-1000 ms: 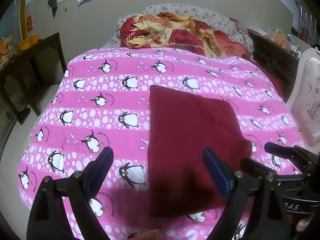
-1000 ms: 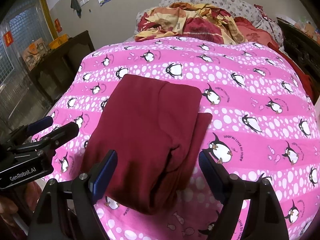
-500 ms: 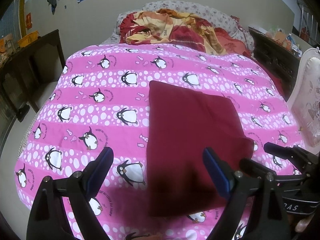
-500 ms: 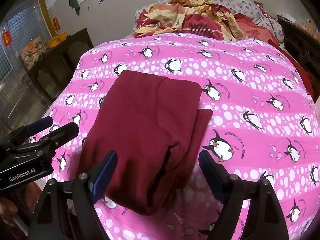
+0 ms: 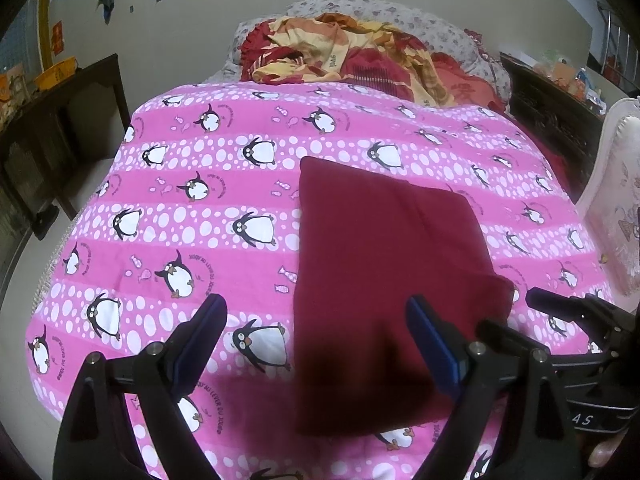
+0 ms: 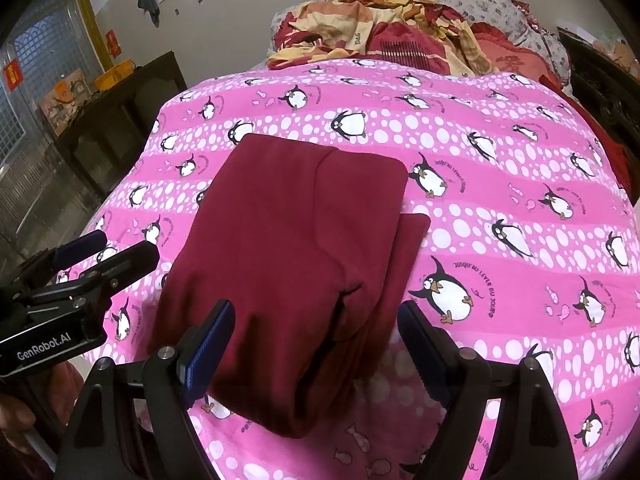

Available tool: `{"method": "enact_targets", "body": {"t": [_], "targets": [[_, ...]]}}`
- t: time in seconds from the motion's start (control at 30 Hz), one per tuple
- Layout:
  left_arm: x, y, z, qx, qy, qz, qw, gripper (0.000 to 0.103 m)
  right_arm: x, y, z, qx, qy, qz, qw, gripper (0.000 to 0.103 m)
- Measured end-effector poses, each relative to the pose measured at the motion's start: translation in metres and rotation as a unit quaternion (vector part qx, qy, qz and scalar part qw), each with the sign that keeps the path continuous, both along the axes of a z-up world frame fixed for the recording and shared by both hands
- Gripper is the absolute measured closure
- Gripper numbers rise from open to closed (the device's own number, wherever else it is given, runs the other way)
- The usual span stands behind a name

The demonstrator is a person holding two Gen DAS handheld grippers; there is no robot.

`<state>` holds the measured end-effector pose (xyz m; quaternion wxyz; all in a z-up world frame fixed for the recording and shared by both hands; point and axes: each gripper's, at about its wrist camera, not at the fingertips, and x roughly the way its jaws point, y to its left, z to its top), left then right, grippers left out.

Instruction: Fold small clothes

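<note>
A folded dark red garment (image 5: 384, 280) is laid flat on the pink penguin-print blanket (image 5: 200, 208) of the bed. The left hand-held gripper (image 5: 316, 344) and the right hand-held gripper (image 6: 316, 340) are held above its near edge. Both sets of jaws are spread wide, and nothing is gripped.

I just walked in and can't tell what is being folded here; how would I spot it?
Find the bed under the pink penguin-print quilt. On its near half lies a folded dark red garment, flat and rectangular. It is the only plain, unpatterned cloth there; the crumpled red-and-yellow bedding sits by the headboard.
</note>
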<state>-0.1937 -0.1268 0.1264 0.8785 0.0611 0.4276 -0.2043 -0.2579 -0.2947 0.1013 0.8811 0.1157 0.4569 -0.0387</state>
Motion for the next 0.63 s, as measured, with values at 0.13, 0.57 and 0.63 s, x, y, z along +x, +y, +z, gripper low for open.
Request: {"method": "enact_targets", "body": {"t": [0.13, 0.57, 0.63], "targets": [[0.001, -0.001, -0.002, 0.002, 0.0, -0.002, 1.0, 0.013, 0.002, -0.001, -0.003, 0.0, 0.004, -0.001, 1.0, 0.016], [0.009, -0.001, -0.008, 0.001, 0.008, 0.002, 1.0, 0.013, 0.01, -0.004, -0.008, 0.005, 0.01, -0.001, 1.0, 0.016], [0.013, 0.001, -0.009, 0.005, 0.006, 0.006, 1.0, 0.013, 0.011, -0.01, -0.008, 0.013, 0.006, -0.006, 1.0, 0.016]]}}
